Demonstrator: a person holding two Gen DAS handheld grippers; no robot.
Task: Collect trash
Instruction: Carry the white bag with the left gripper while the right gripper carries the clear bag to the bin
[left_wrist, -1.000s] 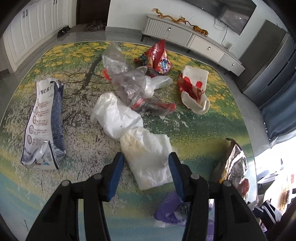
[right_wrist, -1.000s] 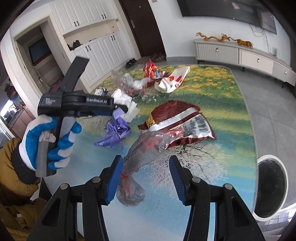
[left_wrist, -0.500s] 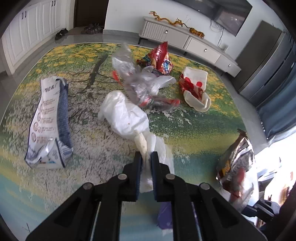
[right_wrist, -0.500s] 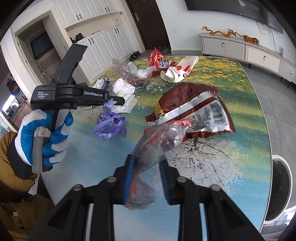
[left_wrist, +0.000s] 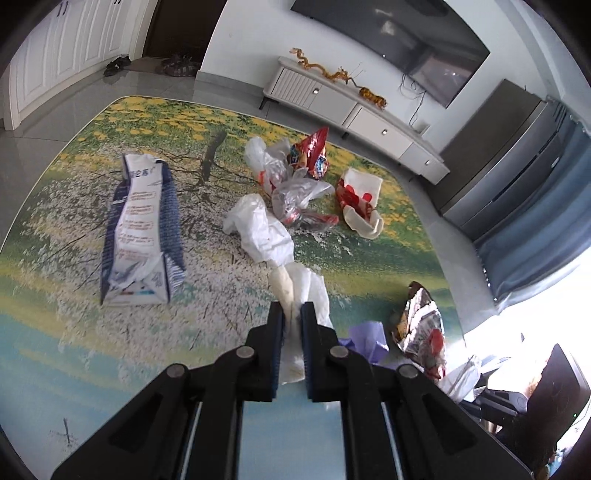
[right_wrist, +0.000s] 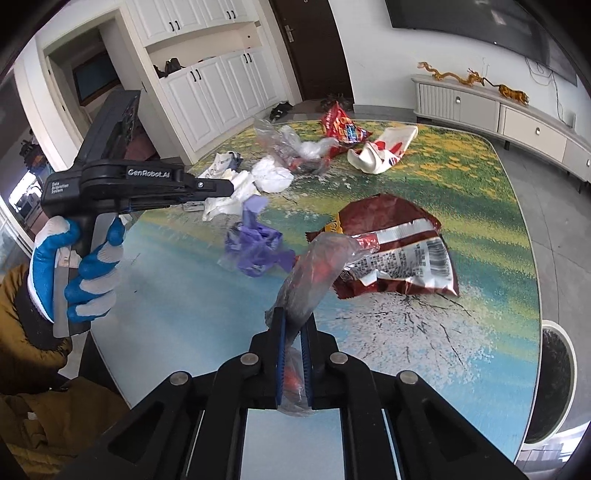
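Left wrist view: left gripper (left_wrist: 291, 314) has its jaws pressed together on a white crumpled tissue (left_wrist: 306, 291).
Tissue axis: its long line runs from the jaws toward 12 o'clock, the far end joining a white plastic bag (left_wrist: 262, 225) that lies on the table (left_wrist: 74, 350).
Milk carton (left_wrist: 142, 229): flattened, lying at 10 o'clock of the jaws, long axis near 12 to 6, torn base toward the camera.
Far pile: a clear bag (left_wrist: 295, 192), a red snack packet (left_wrist: 312, 153) and a red-and-white paper cup (left_wrist: 360, 201) between 12 and 1 o'clock.
Right wrist view: right gripper (right_wrist: 291, 328) has just been closing and now pinches a clear wrapper (right_wrist: 314, 273) with red inside.
Wrapper axis: it rises from the jaws toward 1 o'clock, its tip over a maroon chip bag (right_wrist: 395, 251); whether they touch is hard to tell.
Purple bag (right_wrist: 255, 243): crumpled, at 11 o'clock.
Bin (right_wrist: 556, 380): round dark opening at 3 o'clock beside the table; contents cannot be made out.
Gloved hand (right_wrist: 70, 273): at 9 o'clock, gripping the other tool's handle.
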